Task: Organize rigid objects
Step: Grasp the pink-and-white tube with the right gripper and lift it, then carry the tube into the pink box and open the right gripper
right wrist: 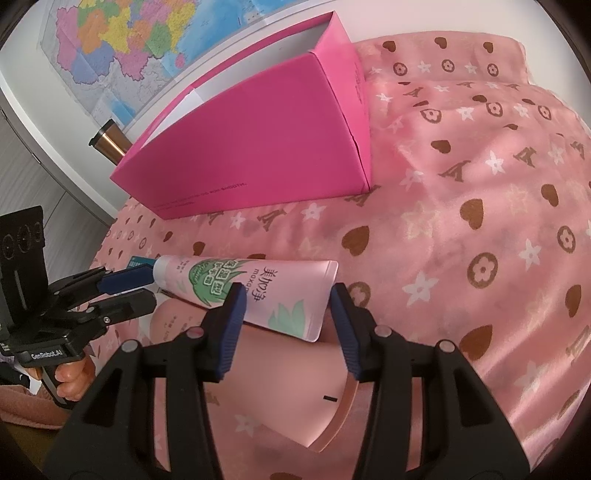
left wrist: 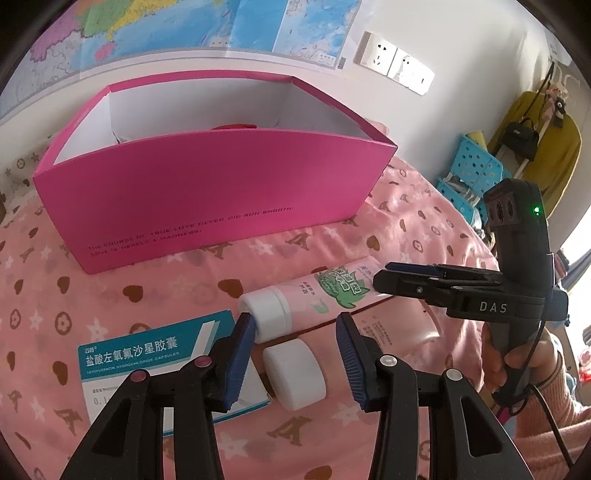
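Two pink tubes with white caps lie side by side on the pink cloth. The far tube (left wrist: pixel 317 295) has green leaf art; it also shows in the right wrist view (right wrist: pixel 255 291). The near tube (left wrist: pixel 295 373) (right wrist: pixel 295 387) is plain pink. My left gripper (left wrist: pixel 295 350) is open, its jaws around the two white caps. My right gripper (right wrist: pixel 286 321) is open, its jaws astride the far tube's flat tail; it shows from the side in the left wrist view (left wrist: pixel 391 275). A blue-and-white medicine box (left wrist: pixel 155 354) lies left of the caps. An open pink box (left wrist: pixel 207 199) (right wrist: pixel 266 147) stands behind.
A red item (left wrist: pixel 236 126) lies inside the pink box. A map (left wrist: pixel 184 26) hangs on the wall behind. A metal cup (right wrist: pixel 109 142) stands left of the box. Blue baskets (left wrist: pixel 472 173) and a coat rack stand at the right.
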`<state>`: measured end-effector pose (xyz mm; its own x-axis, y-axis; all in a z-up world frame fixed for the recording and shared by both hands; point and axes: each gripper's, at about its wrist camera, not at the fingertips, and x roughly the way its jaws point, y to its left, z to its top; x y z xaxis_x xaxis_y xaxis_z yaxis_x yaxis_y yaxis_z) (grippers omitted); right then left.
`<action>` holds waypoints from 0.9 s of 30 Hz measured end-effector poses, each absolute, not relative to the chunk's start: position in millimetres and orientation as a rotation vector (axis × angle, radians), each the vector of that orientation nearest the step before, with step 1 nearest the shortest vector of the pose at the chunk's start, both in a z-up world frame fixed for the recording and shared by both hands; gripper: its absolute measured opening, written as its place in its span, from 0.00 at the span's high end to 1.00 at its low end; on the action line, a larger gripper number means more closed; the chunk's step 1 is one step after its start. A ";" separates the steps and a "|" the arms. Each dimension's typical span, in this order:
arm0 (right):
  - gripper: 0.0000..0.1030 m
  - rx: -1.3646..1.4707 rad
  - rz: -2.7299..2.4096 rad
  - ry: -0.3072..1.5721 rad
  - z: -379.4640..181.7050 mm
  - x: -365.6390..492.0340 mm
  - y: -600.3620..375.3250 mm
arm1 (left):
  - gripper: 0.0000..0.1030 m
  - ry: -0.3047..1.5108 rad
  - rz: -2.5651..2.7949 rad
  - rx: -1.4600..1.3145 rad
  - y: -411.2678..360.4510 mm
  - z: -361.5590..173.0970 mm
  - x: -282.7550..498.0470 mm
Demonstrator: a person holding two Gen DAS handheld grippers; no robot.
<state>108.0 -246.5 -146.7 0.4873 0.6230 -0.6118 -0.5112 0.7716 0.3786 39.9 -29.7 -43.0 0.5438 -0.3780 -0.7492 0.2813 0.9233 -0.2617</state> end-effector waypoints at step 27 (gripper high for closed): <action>0.51 0.120 0.682 0.721 -119.9 87.2 -246.1 | 0.56 0.847 -0.399 -0.120 -28.3 -23.6 31.4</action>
<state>87.2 -246.1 -119.9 0.5473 0.6136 -0.5692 -0.5339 0.7797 0.3272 31.4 -28.3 -23.6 0.5934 -0.3898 -0.7043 0.2953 0.9193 -0.2600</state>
